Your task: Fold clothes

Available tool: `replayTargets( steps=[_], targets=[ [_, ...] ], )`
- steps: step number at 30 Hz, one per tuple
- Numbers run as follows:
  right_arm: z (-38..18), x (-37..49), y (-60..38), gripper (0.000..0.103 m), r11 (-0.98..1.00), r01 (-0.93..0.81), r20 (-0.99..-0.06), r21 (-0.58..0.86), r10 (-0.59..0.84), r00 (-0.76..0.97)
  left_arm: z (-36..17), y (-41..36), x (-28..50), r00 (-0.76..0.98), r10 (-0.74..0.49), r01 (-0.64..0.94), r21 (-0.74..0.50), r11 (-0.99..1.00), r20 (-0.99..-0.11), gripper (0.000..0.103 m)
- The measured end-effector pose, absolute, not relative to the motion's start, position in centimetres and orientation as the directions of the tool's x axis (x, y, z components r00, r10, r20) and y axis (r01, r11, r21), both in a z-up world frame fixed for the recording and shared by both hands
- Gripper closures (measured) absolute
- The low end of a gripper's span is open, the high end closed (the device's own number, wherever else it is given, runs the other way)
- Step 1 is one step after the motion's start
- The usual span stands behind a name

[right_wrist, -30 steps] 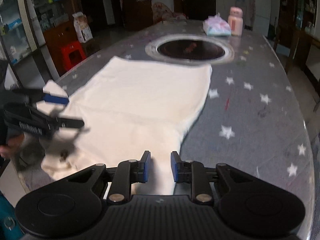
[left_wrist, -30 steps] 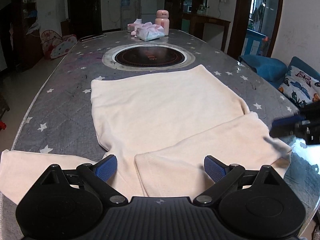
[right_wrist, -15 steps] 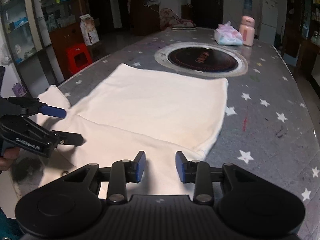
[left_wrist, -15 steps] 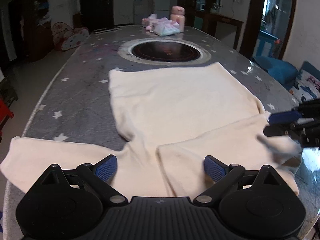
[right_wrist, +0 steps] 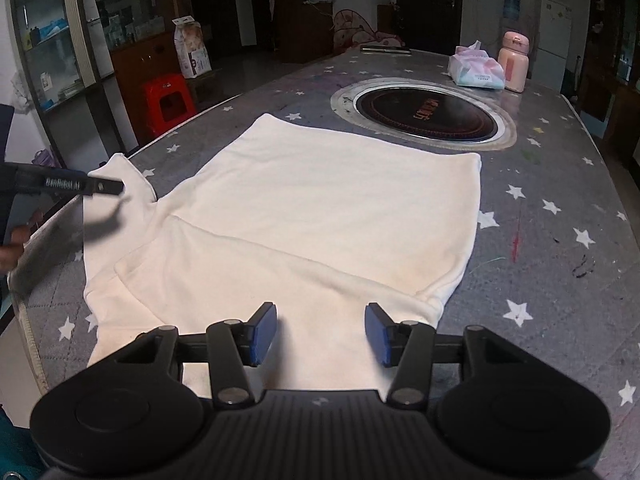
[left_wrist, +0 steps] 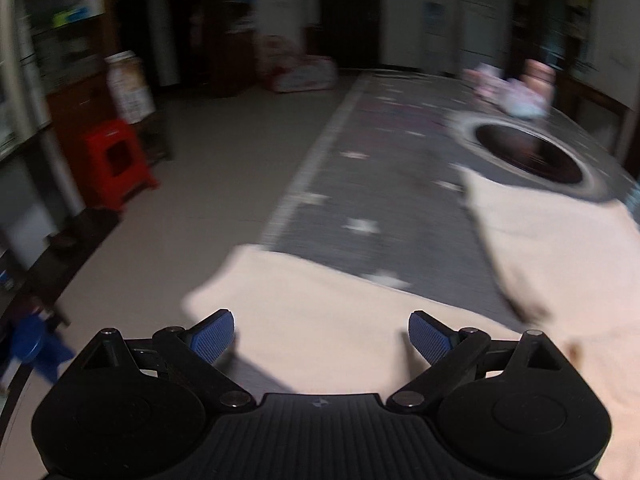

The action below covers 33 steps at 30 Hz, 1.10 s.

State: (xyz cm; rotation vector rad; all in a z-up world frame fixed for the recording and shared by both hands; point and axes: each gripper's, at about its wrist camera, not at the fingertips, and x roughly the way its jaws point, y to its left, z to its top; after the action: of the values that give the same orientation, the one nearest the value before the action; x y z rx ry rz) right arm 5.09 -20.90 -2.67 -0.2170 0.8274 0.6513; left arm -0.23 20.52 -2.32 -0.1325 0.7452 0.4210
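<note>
A cream long-sleeved top (right_wrist: 320, 200) lies flat on the grey star-patterned table (right_wrist: 560, 240), one sleeve folded across its near part. My right gripper (right_wrist: 322, 334) is open and empty, low over the near folded part. My left gripper (left_wrist: 320, 338) is open and empty over the unfolded left sleeve (left_wrist: 320, 300), which reaches the table's left edge. The left wrist view is blurred. The left gripper also shows in the right wrist view (right_wrist: 72, 186), beside that sleeve's end (right_wrist: 120, 172).
A round black hob (right_wrist: 426, 114) is set in the table beyond the top. A tissue pack (right_wrist: 476, 70) and a pink bottle (right_wrist: 513, 62) stand at the far end. A red stool (right_wrist: 168, 102) and shelves stand on the floor to the left.
My left gripper has swung left to the unfolded sleeve at the table's edge. My right gripper has opened wide and let go of the folded sleeve.
</note>
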Motion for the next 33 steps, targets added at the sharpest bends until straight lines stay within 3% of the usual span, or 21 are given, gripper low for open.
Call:
replayTargets(
  steps=[5,12,28,33],
  targets=[
    [-2.8,5.0,-20.7,0.05,0.782,-0.619,-0.745,0.068,0.453,0.49,-2.9,25.0,-0.5,0.591,0.406,-0.554,0.015,0.832,-0.697,0.008],
    [-2.7,4.9,-20.4,0.05,0.776,-0.627,-0.74,0.075,0.465,0.486,-4.1,27.5,-0.3,0.603,0.339,-0.576,-0.101,0.811,-0.722,0.013],
    [-2.3,4.6,-20.8,0.049,0.781,-0.62,-0.729,0.078,0.468,0.499,-3.0,25.6,-0.4,0.681,0.313,-0.518,-0.133,0.845,-0.662,0.088],
    [-2.3,4.4,-20.7,0.049,0.781,-0.62,-0.729,0.078,0.469,0.499,-2.9,26.4,-1.5,0.702,0.291,-0.52,-0.189,0.833,-0.651,0.086]
  ],
)
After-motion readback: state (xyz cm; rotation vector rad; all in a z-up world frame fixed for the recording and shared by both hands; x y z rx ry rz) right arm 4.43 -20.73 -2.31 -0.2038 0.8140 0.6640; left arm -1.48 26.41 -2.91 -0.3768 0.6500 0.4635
